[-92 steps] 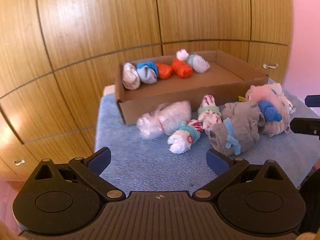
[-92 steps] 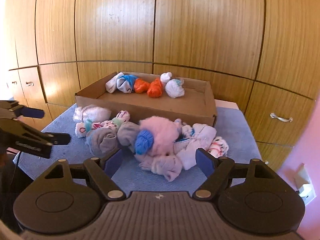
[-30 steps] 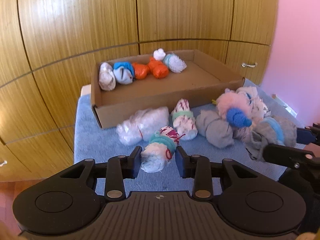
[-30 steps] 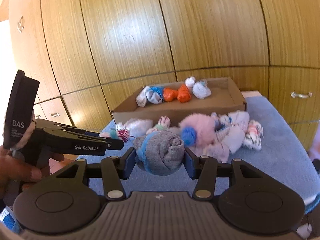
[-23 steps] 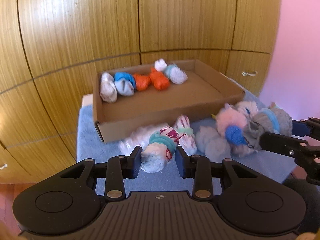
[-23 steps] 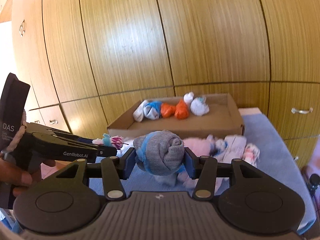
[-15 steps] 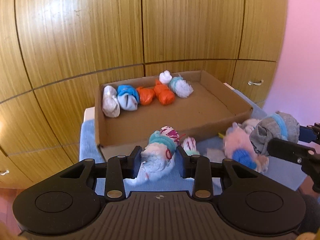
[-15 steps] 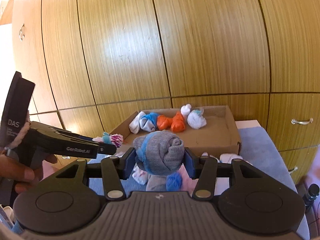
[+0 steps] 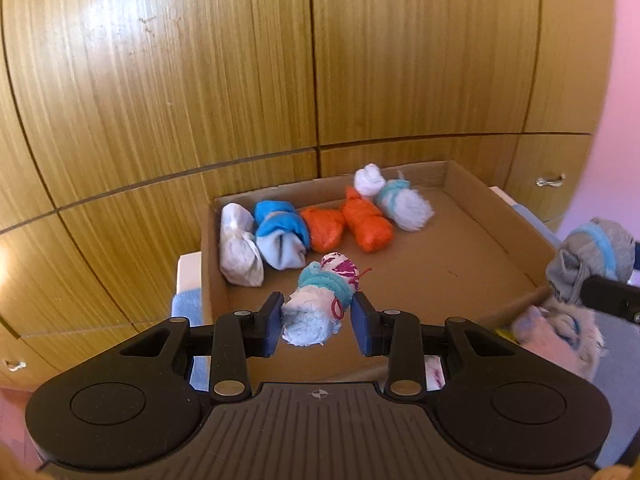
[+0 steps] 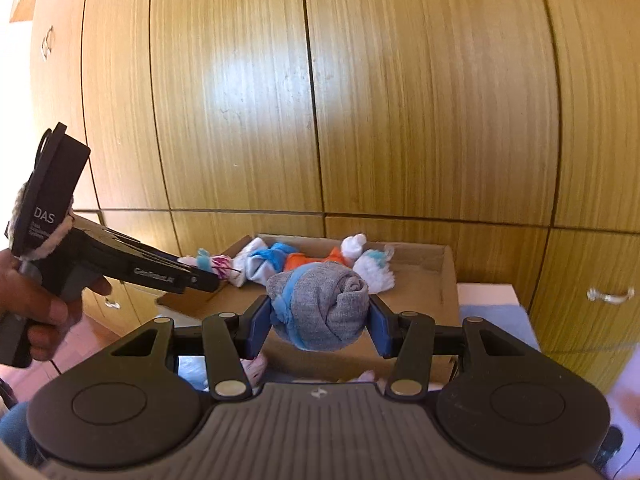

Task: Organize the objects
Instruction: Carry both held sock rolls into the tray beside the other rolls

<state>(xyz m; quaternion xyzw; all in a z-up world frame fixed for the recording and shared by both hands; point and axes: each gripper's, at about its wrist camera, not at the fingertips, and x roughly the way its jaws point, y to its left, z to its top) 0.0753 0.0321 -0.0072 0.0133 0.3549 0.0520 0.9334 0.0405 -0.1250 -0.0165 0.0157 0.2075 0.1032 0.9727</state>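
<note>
My left gripper (image 9: 316, 328) is shut on a white sock roll with a teal band and pink pattern (image 9: 316, 304), held above the front left of the open cardboard box (image 9: 500, 208). My right gripper (image 10: 318, 326) is shut on a grey sock roll with a blue band (image 10: 320, 310), held above the box's front edge (image 10: 450, 276); the roll also shows at the right of the left wrist view (image 9: 592, 256). Several rolled socks lie in a row along the box's back: white (image 9: 238, 248), blue (image 9: 280, 232), orange (image 9: 344, 226) and white-teal (image 9: 404, 202).
A pink fluffy sock (image 9: 560, 340) lies outside the box at the right on the blue cloth (image 10: 496, 320). Wooden cabinet doors (image 9: 240, 60) stand close behind the box. The left gripper's handle and the hand holding it (image 10: 52, 264) show at the left of the right wrist view.
Both grippers have lifted their sock rolls and moved forward over the box. The loose pile on the blue cloth has dropped mostly out of view.
</note>
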